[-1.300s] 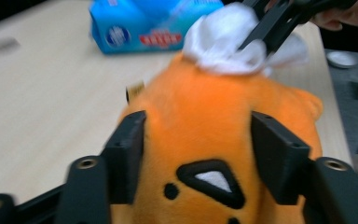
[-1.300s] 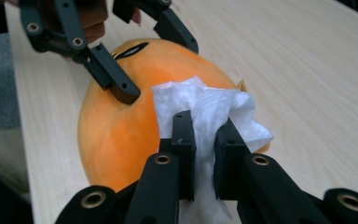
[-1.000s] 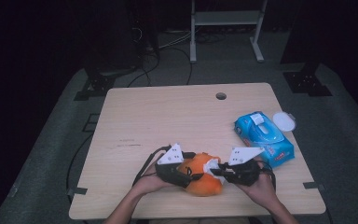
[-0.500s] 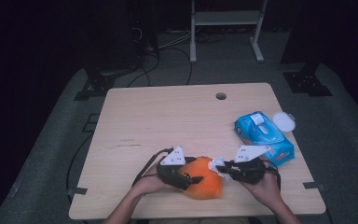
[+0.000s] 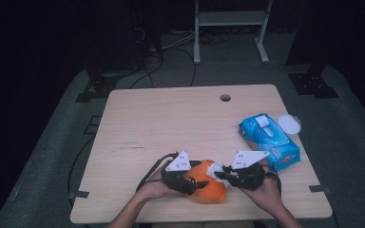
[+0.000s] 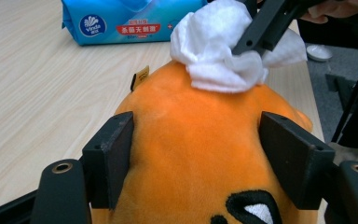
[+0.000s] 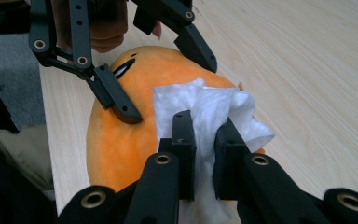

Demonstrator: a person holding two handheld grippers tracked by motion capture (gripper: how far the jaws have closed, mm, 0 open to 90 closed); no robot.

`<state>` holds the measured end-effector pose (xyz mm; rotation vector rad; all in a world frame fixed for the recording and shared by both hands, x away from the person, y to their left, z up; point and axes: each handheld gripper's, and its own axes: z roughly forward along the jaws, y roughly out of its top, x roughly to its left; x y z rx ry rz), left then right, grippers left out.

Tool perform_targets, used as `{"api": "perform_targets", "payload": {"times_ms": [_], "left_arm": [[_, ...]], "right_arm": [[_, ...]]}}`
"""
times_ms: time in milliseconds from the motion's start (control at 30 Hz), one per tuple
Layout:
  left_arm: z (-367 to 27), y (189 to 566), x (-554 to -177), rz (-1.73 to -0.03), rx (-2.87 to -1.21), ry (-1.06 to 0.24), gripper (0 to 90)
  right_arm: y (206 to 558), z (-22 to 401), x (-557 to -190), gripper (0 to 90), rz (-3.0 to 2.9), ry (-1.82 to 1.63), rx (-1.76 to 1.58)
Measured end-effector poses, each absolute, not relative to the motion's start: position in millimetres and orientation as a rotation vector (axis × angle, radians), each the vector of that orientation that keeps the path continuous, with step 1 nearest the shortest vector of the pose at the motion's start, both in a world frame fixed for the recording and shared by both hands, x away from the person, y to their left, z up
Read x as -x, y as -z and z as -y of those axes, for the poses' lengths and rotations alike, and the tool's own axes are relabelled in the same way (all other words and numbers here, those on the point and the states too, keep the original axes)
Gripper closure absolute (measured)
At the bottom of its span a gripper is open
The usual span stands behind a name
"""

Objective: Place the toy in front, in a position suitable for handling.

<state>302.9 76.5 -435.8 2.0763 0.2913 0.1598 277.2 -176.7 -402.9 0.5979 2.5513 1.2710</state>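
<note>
- Low in the high view's frame, near the desk's (image 5: 171, 123) front edge, an orange plush toy (image 5: 208, 187) is lying.
- Left hand-held gripper (image 5: 183, 176) is clamping the toy's sides, its jaws having just been closing.
- Right hand-held gripper (image 5: 224, 173) is pinching a white tissue (image 7: 205, 112) against the toy's top.
- Blue wipes pack (image 5: 268, 140) is sitting toward the right of the frame.

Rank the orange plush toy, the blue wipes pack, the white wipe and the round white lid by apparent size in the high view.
1. blue wipes pack
2. orange plush toy, partly hidden by both grippers, so it may rival the pack
3. round white lid
4. white wipe, bunched; close to the lid, so this order is unsure
</note>
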Motion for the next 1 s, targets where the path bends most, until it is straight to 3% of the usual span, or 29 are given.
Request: {"api": "perform_targets", "payload": {"times_ms": [333,400,500,600,633,733,800,933,1000], "left_arm": [[-74.6,435.0,-304.5,-0.298,-2.084,-0.147,27.3],[-77.5,432.0,-305.7,-0.293,-2.083,-0.115,24.1],[-80.2,425.3,-311.5,-0.313,-2.078,-0.087,12.1],[-77.0,431.8,-314.2,-0.349,-2.111,-0.032,9.6],[-77.0,433.5,-313.6,-0.349,-2.107,-0.031,11.4],[-77.6,430.5,-312.1,-0.352,-2.108,-0.073,32.4],[-76.2,428.9,-310.1,-0.348,-2.081,-0.120,40.1],[-70.7,424.5,-306.4,-0.339,-2.033,-0.196,43.4],[-59.8,422.2,-299.8,-0.311,-2.030,-0.322,43.4]], "right_arm": [[407.3,191.2,-286.8,80.3,-2.547,-1.301,-0.728],[406.5,186.5,-284.7,80.3,-2.558,-1.285,-0.684],[406.4,183.7,-281.7,80.1,-2.606,-1.349,-0.640],[405.5,178.8,-277.5,80.0,-2.613,-1.312,-0.601],[405.1,178.4,-277.4,80.1,-2.613,-1.301,-0.597],[405.5,180.8,-280.1,80.2,-2.598,-1.284,-0.624],[403.8,183.3,-282.7,80.2,-2.575,-1.280,-0.652],[399.0,184.6,-285.5,80.2,-2.525,-1.287,-0.679],[394.0,181.5,-287.7,80.1,-2.494,-1.332,-0.693]]}}
